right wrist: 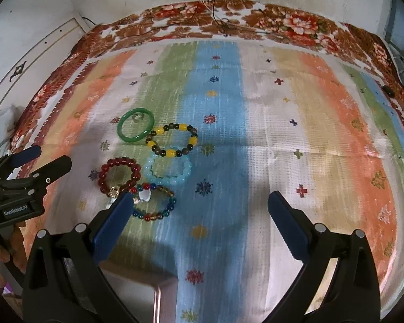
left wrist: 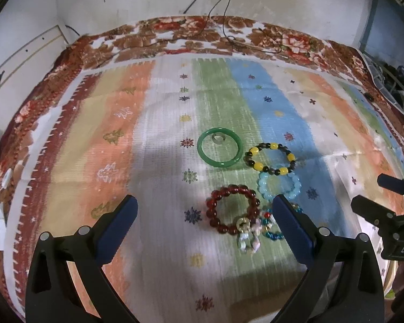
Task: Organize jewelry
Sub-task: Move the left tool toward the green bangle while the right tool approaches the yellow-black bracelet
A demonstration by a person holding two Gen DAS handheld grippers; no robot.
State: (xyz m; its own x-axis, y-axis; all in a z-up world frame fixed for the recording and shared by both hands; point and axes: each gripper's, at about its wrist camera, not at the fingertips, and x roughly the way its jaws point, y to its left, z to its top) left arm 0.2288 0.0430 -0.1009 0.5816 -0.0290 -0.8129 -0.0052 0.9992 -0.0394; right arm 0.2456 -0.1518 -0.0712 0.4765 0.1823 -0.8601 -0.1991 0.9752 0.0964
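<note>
Several bracelets lie together on the striped cloth. A green bangle (left wrist: 219,147) (right wrist: 135,125) has a small ring (left wrist: 218,137) inside it. Beside it lie a yellow-and-dark bead bracelet (left wrist: 270,160) (right wrist: 171,139), a pale blue bead bracelet (left wrist: 279,185) (right wrist: 167,169), a dark red bead bracelet (left wrist: 232,209) (right wrist: 119,175) with a charm, and a multicoloured bead bracelet (right wrist: 153,202) (left wrist: 272,228). My left gripper (left wrist: 204,204) is open and empty, above the red bracelet. My right gripper (right wrist: 199,202) is open and empty, just right of the multicoloured bracelet.
The striped cloth (right wrist: 282,134) lies over a floral blanket (left wrist: 202,35) against a white wall. Thin cables (left wrist: 223,5) hang at the back. A box corner (right wrist: 159,290) shows under my right gripper. The left gripper shows in the right wrist view (right wrist: 40,167).
</note>
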